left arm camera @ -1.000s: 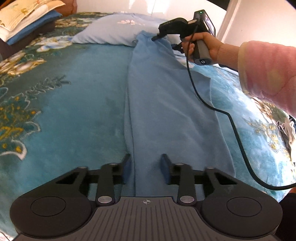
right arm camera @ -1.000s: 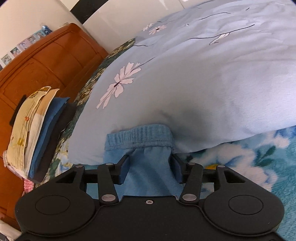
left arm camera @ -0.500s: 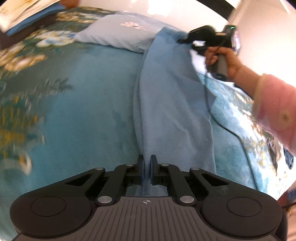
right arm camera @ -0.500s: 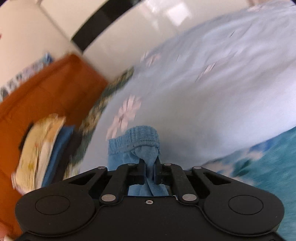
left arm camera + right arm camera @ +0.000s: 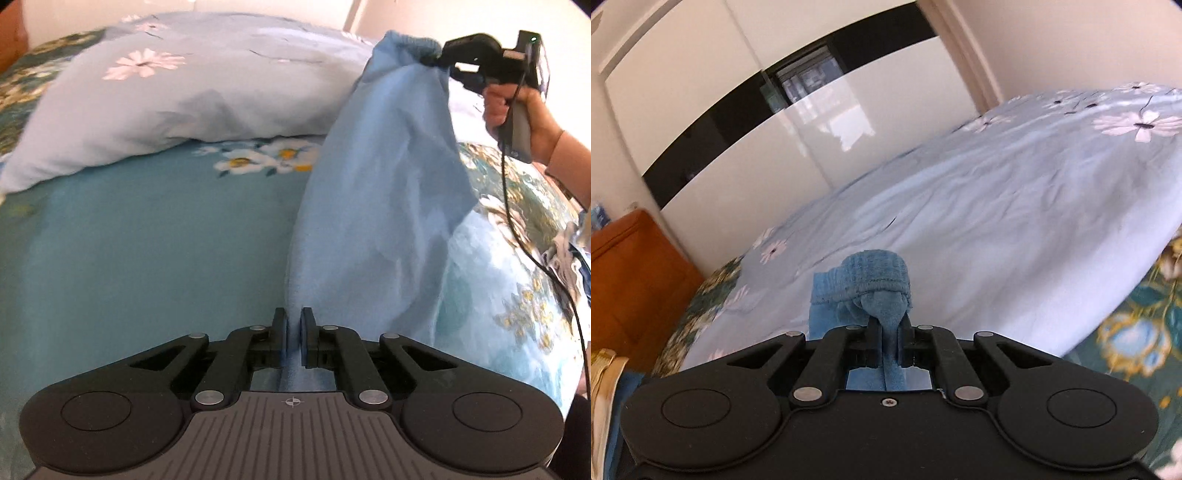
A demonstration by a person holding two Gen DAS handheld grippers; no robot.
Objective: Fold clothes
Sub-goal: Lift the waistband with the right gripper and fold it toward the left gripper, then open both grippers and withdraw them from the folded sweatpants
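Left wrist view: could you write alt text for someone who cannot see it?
A light blue garment hangs stretched above a teal floral bedspread, pinched at its near end by the shut left gripper and at its ribbed waistband by the right gripper, held in a person's hand. A pale blue flowered duvet lies bunched behind.

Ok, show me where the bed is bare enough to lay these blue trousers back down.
The free patch is the plain teal bedspread, bordered by the pale floral pillow behind and the hanging blue trousers to its right. The pillow crowds the far end. Right of the trousers runs the cable, with only a narrow strip of bedspread.
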